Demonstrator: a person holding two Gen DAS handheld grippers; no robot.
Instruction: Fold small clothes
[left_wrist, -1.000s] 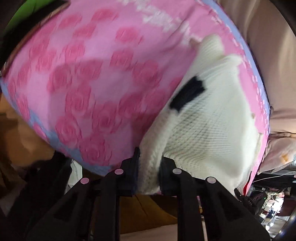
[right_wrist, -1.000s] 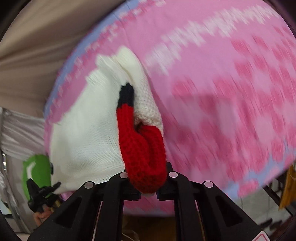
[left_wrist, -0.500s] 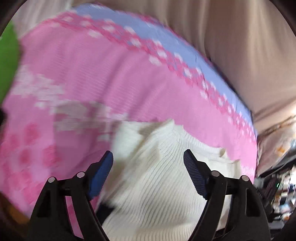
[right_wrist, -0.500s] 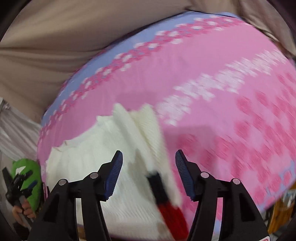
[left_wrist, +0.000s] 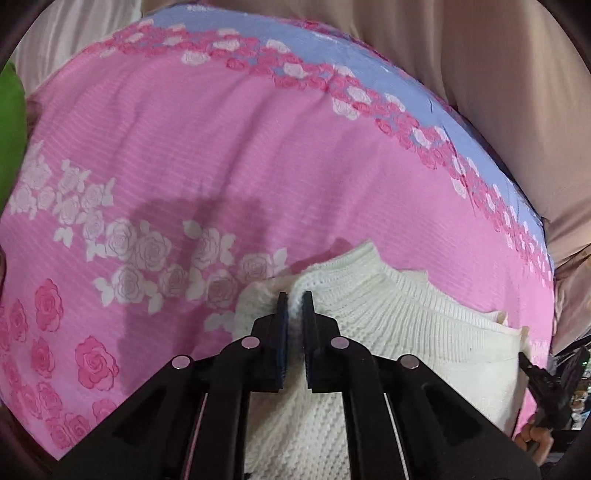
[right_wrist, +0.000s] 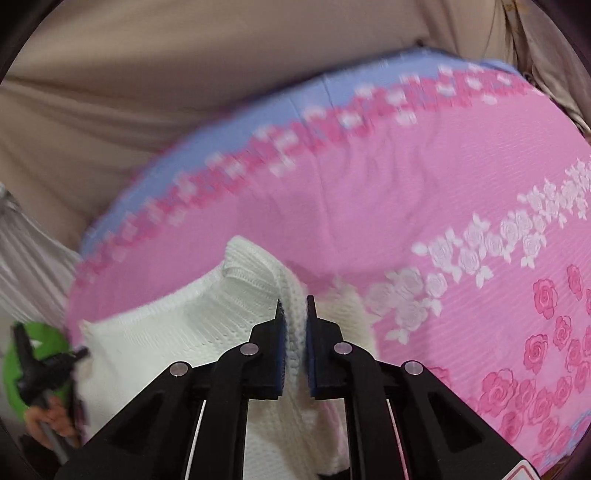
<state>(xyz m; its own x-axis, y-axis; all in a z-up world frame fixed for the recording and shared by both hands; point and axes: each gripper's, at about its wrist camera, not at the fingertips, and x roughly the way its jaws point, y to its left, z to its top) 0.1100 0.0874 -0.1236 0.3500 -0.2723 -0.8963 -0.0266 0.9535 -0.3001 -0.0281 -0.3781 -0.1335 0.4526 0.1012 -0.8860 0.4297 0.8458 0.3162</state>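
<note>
Both grippers pinch the white knit sweater on the pink rose-print cover.

The white knit sweater (left_wrist: 424, 332) lies on the pink rose-print cover (left_wrist: 221, 147), near its lilac border (left_wrist: 332, 59), with beige fabric (right_wrist: 147, 92) beyond. The left gripper (left_wrist: 294, 306) has just closed its jaws, now clamped on a raised fold of knit at the sweater's left corner. The right gripper (right_wrist: 294, 310) has likewise just closed, its jaws nipping a ridge of the ribbed edge (right_wrist: 251, 266) at the opposite corner. Each view shows the other hand's gripper at its margin, beside something green (right_wrist: 37, 354).
</note>
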